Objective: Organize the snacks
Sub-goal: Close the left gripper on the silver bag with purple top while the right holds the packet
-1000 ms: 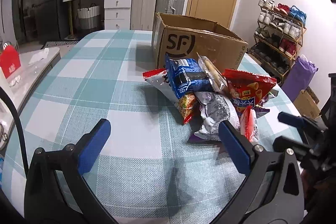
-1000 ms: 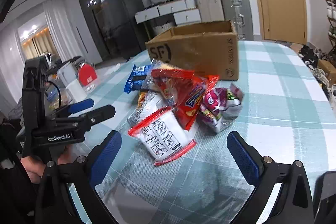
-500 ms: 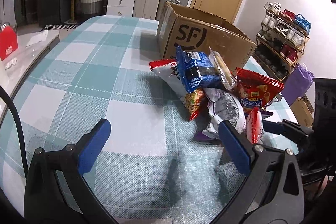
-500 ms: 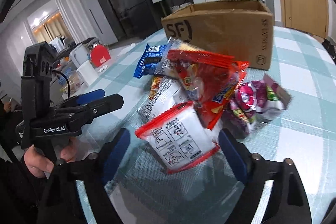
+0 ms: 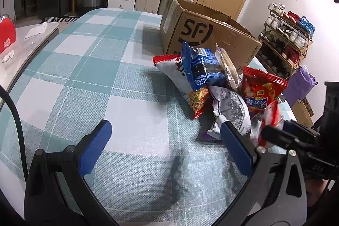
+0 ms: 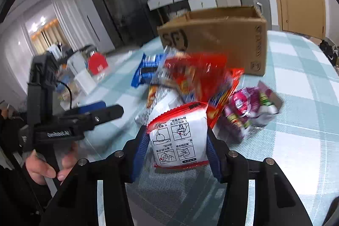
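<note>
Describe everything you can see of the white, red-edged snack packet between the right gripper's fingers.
The white snack packet is a glossy, puffy plastic pouch with red sealed edges and four black line-drawn instruction panels on the side facing the camera. It stands tilted at the near edge of the snack pile on the checked tablecloth. The right gripper is closing on it, blue pads against both sides. A red chip bag lies behind it.

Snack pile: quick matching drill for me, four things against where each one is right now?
Things:
1 white and red packet
2 blue packet
3 cardboard box
4 left gripper

Places:
A behind the pile
B between the closing right gripper's pads
C leaning on top of the pile
D open over bare tablecloth

Pairs: 1-B, 2-C, 3-A, 4-D
</note>
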Action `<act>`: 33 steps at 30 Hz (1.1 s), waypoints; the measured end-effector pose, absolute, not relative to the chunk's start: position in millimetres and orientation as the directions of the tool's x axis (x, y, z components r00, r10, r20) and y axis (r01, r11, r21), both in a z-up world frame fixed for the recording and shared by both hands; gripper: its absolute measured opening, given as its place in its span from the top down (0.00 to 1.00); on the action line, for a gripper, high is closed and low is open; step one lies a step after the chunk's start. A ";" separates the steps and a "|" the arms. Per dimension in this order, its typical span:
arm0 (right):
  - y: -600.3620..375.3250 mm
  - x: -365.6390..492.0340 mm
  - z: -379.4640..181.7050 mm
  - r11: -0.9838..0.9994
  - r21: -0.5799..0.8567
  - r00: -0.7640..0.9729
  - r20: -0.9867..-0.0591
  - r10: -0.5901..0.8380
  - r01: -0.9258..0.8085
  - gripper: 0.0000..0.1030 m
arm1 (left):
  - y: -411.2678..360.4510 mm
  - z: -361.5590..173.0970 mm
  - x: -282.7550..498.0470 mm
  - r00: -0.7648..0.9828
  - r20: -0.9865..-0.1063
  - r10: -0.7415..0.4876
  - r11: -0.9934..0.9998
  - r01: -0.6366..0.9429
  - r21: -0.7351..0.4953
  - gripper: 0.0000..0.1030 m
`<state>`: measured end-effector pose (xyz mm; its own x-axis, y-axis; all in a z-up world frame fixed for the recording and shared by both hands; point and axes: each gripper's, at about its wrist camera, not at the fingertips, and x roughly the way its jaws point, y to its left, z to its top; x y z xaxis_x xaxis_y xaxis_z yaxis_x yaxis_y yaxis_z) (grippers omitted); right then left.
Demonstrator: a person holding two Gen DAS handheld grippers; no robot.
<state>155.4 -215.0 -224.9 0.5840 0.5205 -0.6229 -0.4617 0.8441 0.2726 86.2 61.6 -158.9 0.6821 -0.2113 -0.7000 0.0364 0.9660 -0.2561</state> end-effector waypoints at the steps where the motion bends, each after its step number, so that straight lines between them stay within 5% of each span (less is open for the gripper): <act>1: -216.7 153.9 -223.3 0.851 0.268 0.600 -0.614 0.513 -0.452 0.50 | 62.0 -159.2 85.0 0.682 -0.701 -0.209 0.966 0.035 -0.255 0.01; 21: -247.1 131.4 -207.2 0.870 0.296 0.712 -0.500 0.493 -0.394 0.50 | 54.4 -153.2 81.5 0.700 -0.679 -0.221 0.968 0.073 -0.240 0.01; 33: -270.2 119.9 -200.9 0.875 0.354 0.785 -0.412 0.463 -0.330 0.50 | 12.2 -113.0 103.2 0.662 -0.667 -0.341 0.939 0.217 -0.265 0.01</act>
<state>119.8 -270.2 -200.9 0.7850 0.4629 -0.4117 -0.3303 0.8750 0.3540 103.2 12.2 -113.0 0.6622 -0.3412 -0.6671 0.2169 0.9395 -0.2652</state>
